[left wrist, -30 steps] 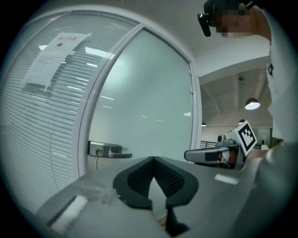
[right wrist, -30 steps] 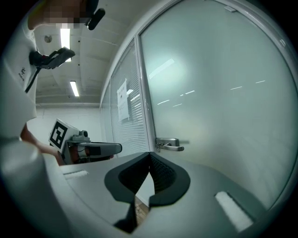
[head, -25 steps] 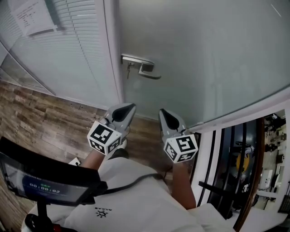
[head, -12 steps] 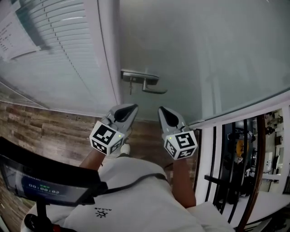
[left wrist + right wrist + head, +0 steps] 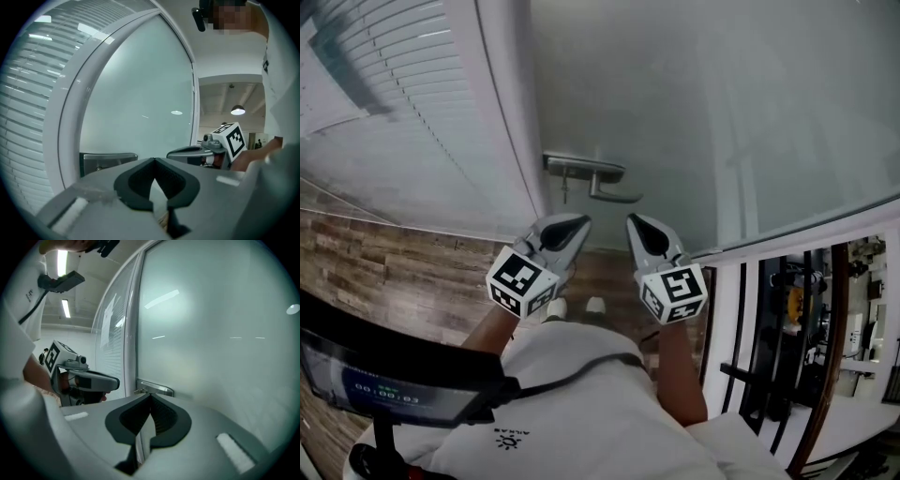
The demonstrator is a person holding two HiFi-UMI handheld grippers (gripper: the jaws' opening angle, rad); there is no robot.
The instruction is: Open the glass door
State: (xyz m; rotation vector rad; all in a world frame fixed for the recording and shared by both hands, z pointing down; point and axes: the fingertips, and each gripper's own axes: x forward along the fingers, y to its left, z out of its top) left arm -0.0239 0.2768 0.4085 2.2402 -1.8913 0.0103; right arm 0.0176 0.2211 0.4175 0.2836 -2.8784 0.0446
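Observation:
The frosted glass door (image 5: 722, 112) fills the top of the head view. Its metal lever handle (image 5: 592, 177) sits by the white door frame (image 5: 511, 122). My left gripper (image 5: 577, 223) and right gripper (image 5: 632, 223) are side by side just below the handle, pointing at the door, apart from it. Both are shut with nothing between the jaws. In the left gripper view the shut left gripper (image 5: 153, 160) faces the handle plate (image 5: 108, 161), with the right gripper (image 5: 194, 152) beside it. In the right gripper view the shut right gripper (image 5: 150, 395) points at the handle (image 5: 158, 388).
A glass panel with white blinds (image 5: 384, 103) stands left of the frame. Wood floor (image 5: 384, 262) lies below it. A dark screen (image 5: 384, 384) is at the lower left. Right of the door's edge are black railings (image 5: 769, 328) and another room.
Both grippers and the person have moved nearer to the door. The handle now lies closer above the fingertips. The jaws stayed shut.

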